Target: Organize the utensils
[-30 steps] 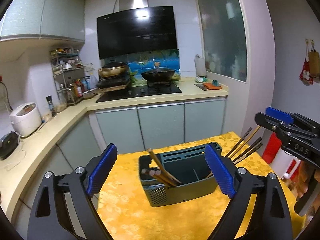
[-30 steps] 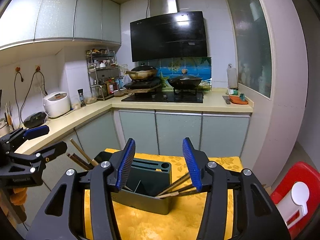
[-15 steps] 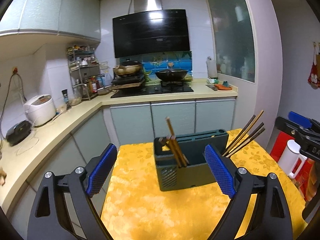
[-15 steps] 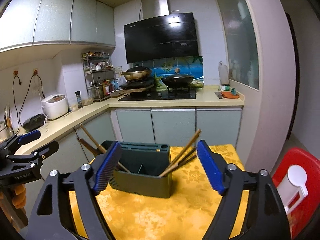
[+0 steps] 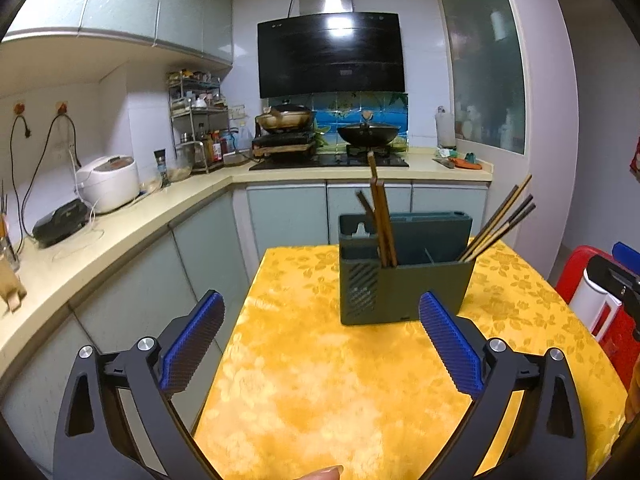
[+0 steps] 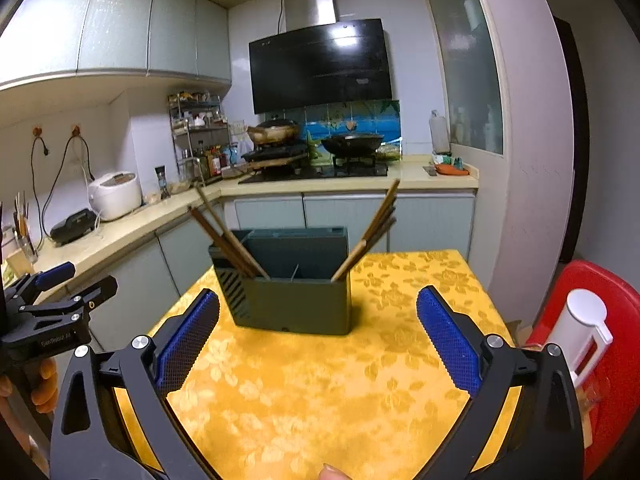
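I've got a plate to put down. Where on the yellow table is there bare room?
The yellow tablecloth is bare in front of the green utensil holder, between it and the open right hand-held gripper; a narrower strip lies right of the holder. The holder's ends are crowded with leaning chopsticks.

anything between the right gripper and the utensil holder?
Nothing. In the right wrist view only bare yellow tablecloth lies between the open right gripper and the green utensil holder; the left wrist view shows the same stretch bare.
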### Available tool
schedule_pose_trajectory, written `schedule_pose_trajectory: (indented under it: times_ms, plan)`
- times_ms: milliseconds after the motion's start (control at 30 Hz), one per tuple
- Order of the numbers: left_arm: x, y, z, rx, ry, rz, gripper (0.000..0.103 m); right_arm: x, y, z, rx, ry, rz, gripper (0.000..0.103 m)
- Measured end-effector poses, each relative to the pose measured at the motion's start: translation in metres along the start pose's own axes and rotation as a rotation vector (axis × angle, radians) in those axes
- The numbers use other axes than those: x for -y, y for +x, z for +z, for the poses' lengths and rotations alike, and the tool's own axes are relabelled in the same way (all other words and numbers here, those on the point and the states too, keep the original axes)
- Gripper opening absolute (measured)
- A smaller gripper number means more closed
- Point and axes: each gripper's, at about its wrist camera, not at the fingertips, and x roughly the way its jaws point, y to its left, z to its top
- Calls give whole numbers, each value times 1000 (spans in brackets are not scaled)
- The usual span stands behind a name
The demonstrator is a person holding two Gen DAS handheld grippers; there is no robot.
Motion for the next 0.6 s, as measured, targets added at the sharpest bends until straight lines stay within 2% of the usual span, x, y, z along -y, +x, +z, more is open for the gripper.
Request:
schedule_pose_trajectory:
  times_ms: [300, 600]
  plan:
    - [-12, -4, -29, -27, -26, 18, 96, -10, -4, -26, -44, -1, -38, 96]
    - [-15, -10, -40, -18, -5, 47, 96, -18, -11, -41, -61, -6, -58, 96]
